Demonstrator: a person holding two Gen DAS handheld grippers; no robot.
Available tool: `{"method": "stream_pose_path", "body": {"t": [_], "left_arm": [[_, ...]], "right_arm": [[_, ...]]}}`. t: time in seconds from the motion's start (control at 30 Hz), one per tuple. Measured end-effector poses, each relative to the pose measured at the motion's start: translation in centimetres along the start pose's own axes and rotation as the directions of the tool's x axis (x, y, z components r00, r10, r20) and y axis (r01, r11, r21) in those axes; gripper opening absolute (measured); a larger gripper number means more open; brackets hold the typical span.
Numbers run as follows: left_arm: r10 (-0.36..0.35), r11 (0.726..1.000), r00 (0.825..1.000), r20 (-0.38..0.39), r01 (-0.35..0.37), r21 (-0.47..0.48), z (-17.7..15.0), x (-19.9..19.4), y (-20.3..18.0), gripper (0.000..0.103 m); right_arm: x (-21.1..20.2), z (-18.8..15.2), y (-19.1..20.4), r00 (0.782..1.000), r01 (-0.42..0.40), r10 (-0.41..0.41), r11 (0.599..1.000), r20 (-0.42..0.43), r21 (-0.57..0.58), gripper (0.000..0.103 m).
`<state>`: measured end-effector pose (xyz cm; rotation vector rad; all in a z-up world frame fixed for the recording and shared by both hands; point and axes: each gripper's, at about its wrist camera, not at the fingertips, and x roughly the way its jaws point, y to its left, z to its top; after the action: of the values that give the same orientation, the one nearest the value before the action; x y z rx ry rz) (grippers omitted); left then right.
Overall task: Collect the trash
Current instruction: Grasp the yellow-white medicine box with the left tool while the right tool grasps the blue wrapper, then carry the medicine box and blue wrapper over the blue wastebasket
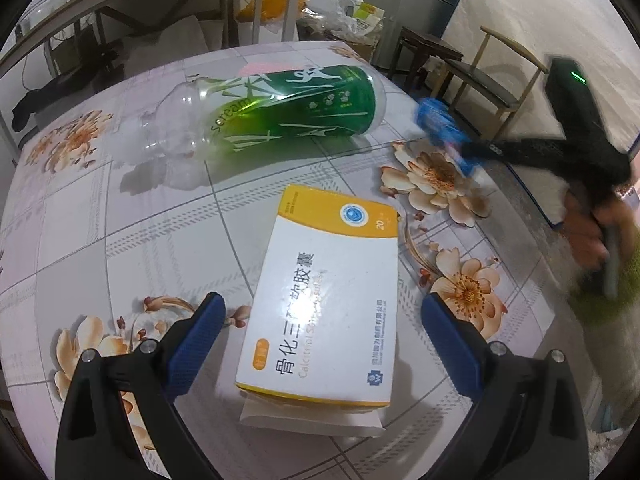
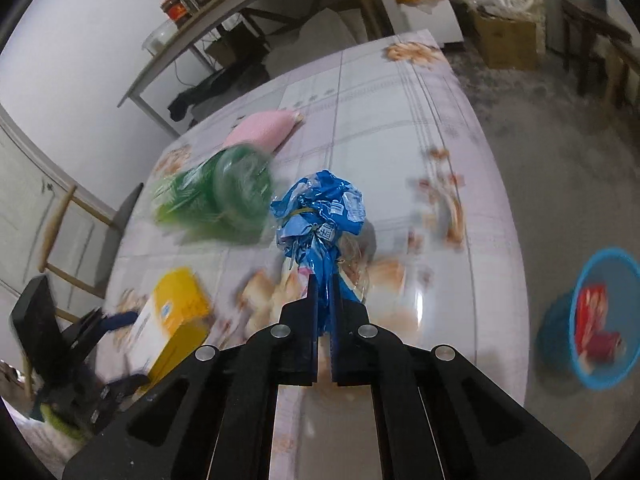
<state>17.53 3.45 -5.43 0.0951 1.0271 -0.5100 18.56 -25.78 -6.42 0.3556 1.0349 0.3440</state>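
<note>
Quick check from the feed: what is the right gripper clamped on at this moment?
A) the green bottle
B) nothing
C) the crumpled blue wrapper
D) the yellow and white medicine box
C: in the right wrist view the right gripper has its jaws shut on the crumpled blue wrapper, while the green bottle and the medicine box lie apart on the table.

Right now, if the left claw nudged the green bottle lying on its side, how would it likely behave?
The green bottle lies on its round side on the tablecloth, so it would probably roll. It looks empty, thin clear plastic: likely light, and it may dent if squeezed.
</note>
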Motion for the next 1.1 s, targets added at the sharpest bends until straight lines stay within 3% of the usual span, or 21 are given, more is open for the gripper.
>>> {"method": "stream_pose_path", "body": {"t": [0.27, 0.4, 0.5, 0.63, 0.67, 0.77, 0.93, 1.1], "left_arm": [[0.012, 1.000, 1.000, -0.014, -0.012, 0.014, 0.1, 0.6, -0.9, 0.096], [0.041, 0.998, 0.999, -0.018, -0.039, 0.057, 0.4, 1.0, -1.6, 0.096], [0.076, 0.995, 0.997, -0.012, -0.075, 0.060, 0.6, 1.3, -1.7, 0.096], [0.076, 0.997, 0.997, -0.032, -0.074, 0.035, 0.5, 1.9, -1.7, 0.087], [0.073, 0.997, 0.996, -0.041, -0.072, 0.028, 0.5, 2.1, -1.6, 0.080], [0.094, 0.995, 0.995, -0.041, -0.093, 0.023, 0.2, 2.0, -1.8, 0.070], [0.108, 0.994, 0.992, -0.065, -0.109, -0.019, -0.5, 1.5, -2.3, 0.070], [0.129, 0.992, 0.990, -0.055, -0.129, 0.004, -0.8, 1.6, -3.1, 0.070]], "right_arm": [[-2.8, -6.3, 2.2, 0.997, -0.074, 0.074, 0.997, -0.021, 0.002, 0.010], [-3.6, -7.0, 2.3, 0.998, -0.057, 0.057, 0.998, 0.011, 0.005, 0.044], [-3.9, -7.1, 2.9, 0.996, -0.070, 0.071, 0.997, 0.044, -0.021, 0.050], [-3.0, -6.6, 4.3, 0.998, -0.021, 0.029, 0.992, 0.058, -0.125, 0.051], [-2.6, -6.5, 4.6, 0.998, -0.022, 0.030, 0.989, 0.052, -0.146, 0.051], [-1.3, -6.2, 4.5, 0.999, -0.041, 0.042, 0.989, 0.001, -0.140, 0.051], [-1.1, -7.2, 5.2, 0.996, -0.090, 0.085, 0.984, -0.040, -0.152, 0.051], [-1.2, -7.3, 5.5, 0.998, -0.056, 0.053, 0.984, -0.023, -0.166, 0.056]]}}
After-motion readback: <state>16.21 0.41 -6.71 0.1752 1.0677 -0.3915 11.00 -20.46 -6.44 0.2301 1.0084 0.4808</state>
